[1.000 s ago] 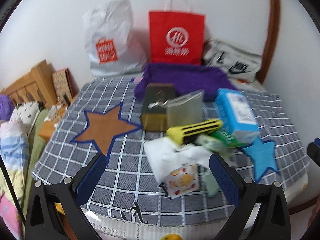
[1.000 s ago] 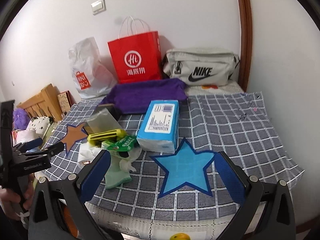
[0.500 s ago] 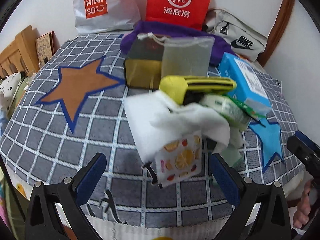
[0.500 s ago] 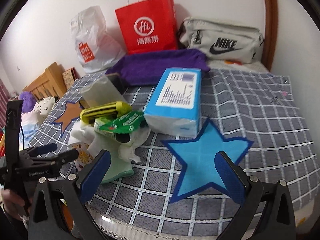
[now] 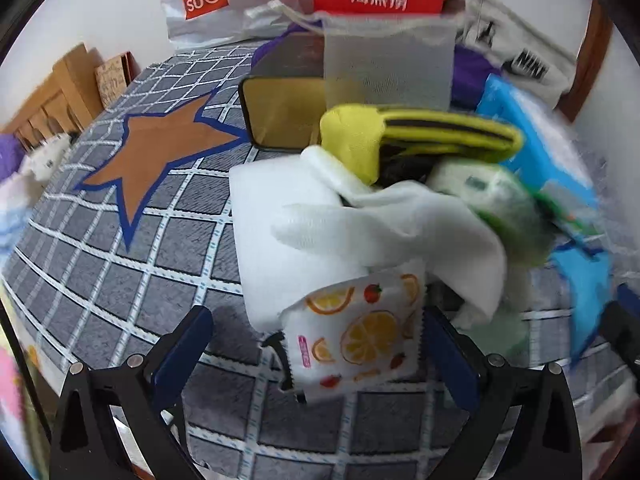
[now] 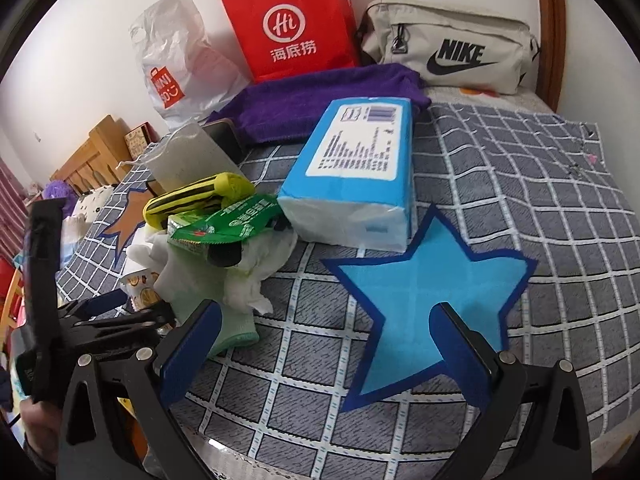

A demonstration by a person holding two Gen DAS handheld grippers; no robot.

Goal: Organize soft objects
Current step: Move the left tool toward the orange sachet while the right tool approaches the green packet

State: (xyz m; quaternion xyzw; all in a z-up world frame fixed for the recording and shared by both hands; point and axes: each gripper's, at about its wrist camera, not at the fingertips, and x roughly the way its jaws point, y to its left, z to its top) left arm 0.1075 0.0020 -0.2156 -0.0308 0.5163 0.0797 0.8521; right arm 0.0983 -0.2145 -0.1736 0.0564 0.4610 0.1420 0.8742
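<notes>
We're on the pile of soft stuff sitting on the checked cloth (image 6: 520, 184), and we're taking the fruit-print packet (image 5: 352, 336) as the landmark. Left gripper (image 5: 316, 344) has its jaws spread wide with nothing in them; the packet lies flat right between the two blue pads, its near edge just ahead of the tips, so it's dead ahead and close. The packet looks roughly square, no strong long axis we can call; its sides run about parallel to the pads, so closing would likely pinch it across its width. Directly behind the packet and lapping over its far edge is the white cloth (image 5: 360, 220); behind that the yellow striped sock (image 5: 420, 136), with the green wrapper (image 5: 492, 196) to the packet's far right. Right gripper (image 6: 324, 344) is also wide and empty, hovering over the blue star (image 6: 424, 296), well to the right of the packet; in its view the packet (image 6: 138, 286) is only a sliver at the left edge of the pile, beside the left tool. So left is clearly the nearer one. Judgement: next move is a short push forward and down, then close. Risk: the white cloth overlaps the packet, so a grab may drag both, and the right side of the left view is blurred, so that edge is uncertain.
</notes>
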